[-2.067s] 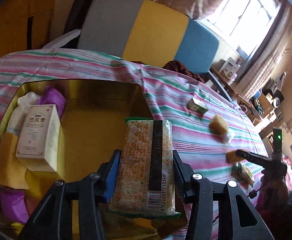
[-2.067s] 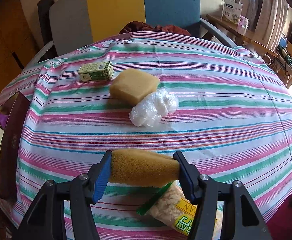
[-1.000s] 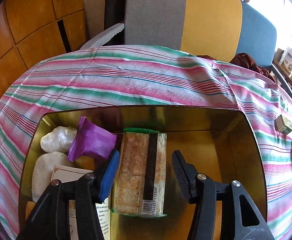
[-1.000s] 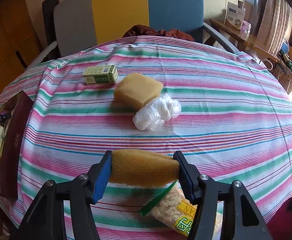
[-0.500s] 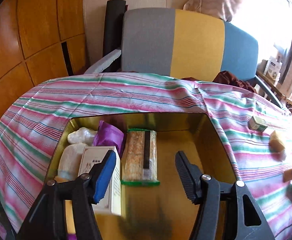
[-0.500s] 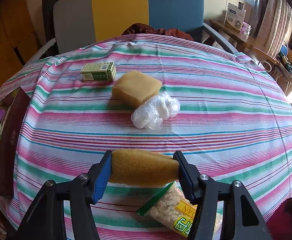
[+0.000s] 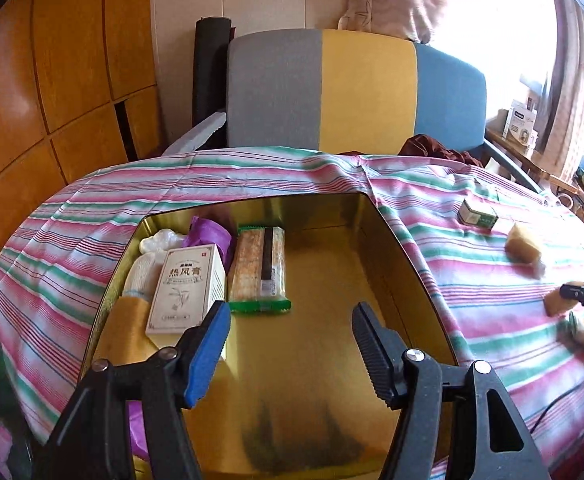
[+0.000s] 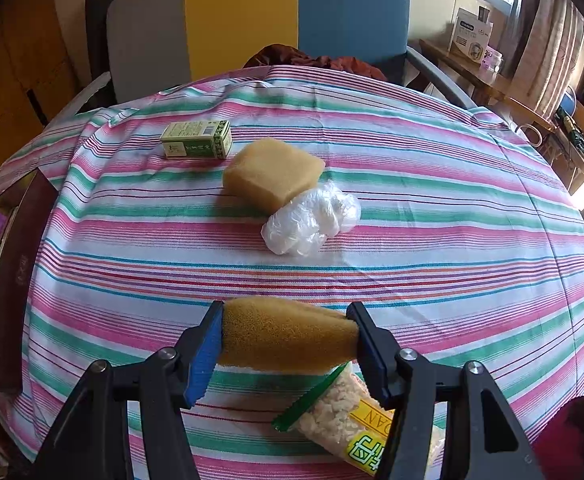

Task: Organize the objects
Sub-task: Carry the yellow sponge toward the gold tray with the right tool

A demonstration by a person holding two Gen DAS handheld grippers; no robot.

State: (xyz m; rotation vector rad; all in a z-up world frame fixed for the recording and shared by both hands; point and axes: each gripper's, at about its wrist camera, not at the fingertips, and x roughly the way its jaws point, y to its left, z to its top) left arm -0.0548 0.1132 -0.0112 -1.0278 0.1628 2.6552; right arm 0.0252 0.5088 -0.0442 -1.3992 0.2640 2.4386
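**Sponge Held Ready While the Gold Box Fills**

At the left, the left gripper (image 7: pixel 290 322) hung above the gold box (image 7: pixel 388 240) with nothing between its jaws, which stood partly apart, clear of everything. Below and ahead of it lay the cracker packet (image 7: pixel 258 268), flat on the box floor beside the white carton (image 7: pixel 188 284), with a purple pouch (image 7: pixel 208 236) and white wrapped bundles (image 7: pixel 156 242) packed along the left wall. That packet looked put away; the step in hand appeared to be the sponge's turn.

Moving right across the striped tablecloth (image 8: pixel 432 208), the green box (image 8: pixel 197 139), the loose sponge (image 8: pixel 272 174) and the plastic wad (image 8: pixel 312 220) touching it waited near the table's middle, well apart from the gold box. Nearest the camera, the right gripper (image 8: pixel 286 334) was clamped on the held sponge (image 8: pixel 288 334), squeezing it at both ends, just above a second snack packet (image 8: pixel 356 428) lying on the cloth beneath it.

The next move would likely call for carrying the held sponge left, over the box's dark side wall, into the bare floor on its right half, then loosening the jaws. The left gripper would need to stay clear of that path.
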